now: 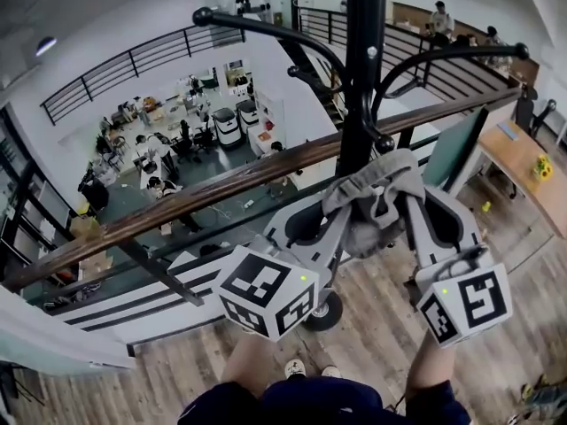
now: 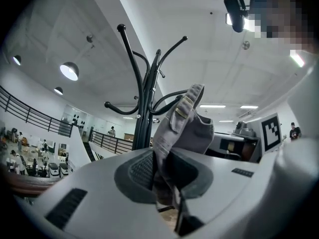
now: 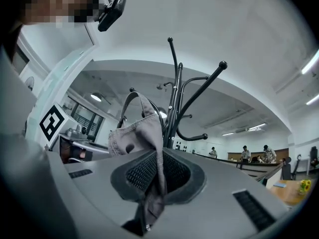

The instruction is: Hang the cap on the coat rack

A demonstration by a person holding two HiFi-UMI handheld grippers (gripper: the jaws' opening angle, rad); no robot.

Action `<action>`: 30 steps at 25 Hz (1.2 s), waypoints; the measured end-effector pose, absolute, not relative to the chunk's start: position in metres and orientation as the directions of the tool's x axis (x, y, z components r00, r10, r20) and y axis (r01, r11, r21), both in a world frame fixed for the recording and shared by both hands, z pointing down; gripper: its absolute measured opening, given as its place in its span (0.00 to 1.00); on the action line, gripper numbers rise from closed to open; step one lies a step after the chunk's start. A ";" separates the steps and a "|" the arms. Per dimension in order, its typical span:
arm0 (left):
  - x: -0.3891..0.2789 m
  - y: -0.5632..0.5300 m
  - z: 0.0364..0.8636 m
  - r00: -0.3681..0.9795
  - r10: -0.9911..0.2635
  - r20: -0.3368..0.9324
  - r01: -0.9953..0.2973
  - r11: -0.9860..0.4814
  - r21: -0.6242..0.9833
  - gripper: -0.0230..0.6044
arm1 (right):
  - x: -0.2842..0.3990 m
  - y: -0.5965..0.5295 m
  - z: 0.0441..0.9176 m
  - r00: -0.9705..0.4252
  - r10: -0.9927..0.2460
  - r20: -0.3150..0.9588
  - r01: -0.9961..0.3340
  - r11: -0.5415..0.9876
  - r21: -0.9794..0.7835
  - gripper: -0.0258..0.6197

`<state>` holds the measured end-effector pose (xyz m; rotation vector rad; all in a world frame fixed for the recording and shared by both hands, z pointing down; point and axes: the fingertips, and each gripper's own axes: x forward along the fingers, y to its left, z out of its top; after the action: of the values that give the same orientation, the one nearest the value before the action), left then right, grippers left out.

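Both grippers hold a grey cap (image 1: 372, 195) between them, right in front of the black coat rack's pole (image 1: 363, 69). My left gripper (image 1: 341, 209) is shut on the cap's left edge and my right gripper (image 1: 409, 204) is shut on its right edge. The rack's curved hooks (image 1: 266, 29) spread out above the cap. In the left gripper view, the cap (image 2: 185, 126) rises from the left gripper (image 2: 162, 172), with the rack (image 2: 147, 96) just behind it. The right gripper view shows the cap's fabric (image 3: 142, 131) pinched in the right gripper (image 3: 157, 172), beside the rack (image 3: 175, 101).
A wooden handrail (image 1: 177, 204) on a glass balustrade runs behind the rack, with an office floor far below. The rack's base (image 1: 323, 312) stands on wood flooring near the person's shoes (image 1: 306, 370). A table with yellow flowers (image 1: 540, 168) stands at right.
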<state>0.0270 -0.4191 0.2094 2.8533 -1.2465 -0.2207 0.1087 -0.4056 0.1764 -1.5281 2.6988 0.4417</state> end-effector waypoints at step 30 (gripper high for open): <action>0.016 -0.513 0.240 0.589 -0.808 -0.015 -0.773 -0.569 0.280 0.15 | 0.104 -0.499 0.207 -0.603 -0.795 -0.069 -0.797 0.596 0.104 0.11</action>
<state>0.0155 -0.5128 0.2397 2.5756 -1.3066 -0.2066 0.1042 -0.4985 0.2072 -1.3925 2.7924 0.1936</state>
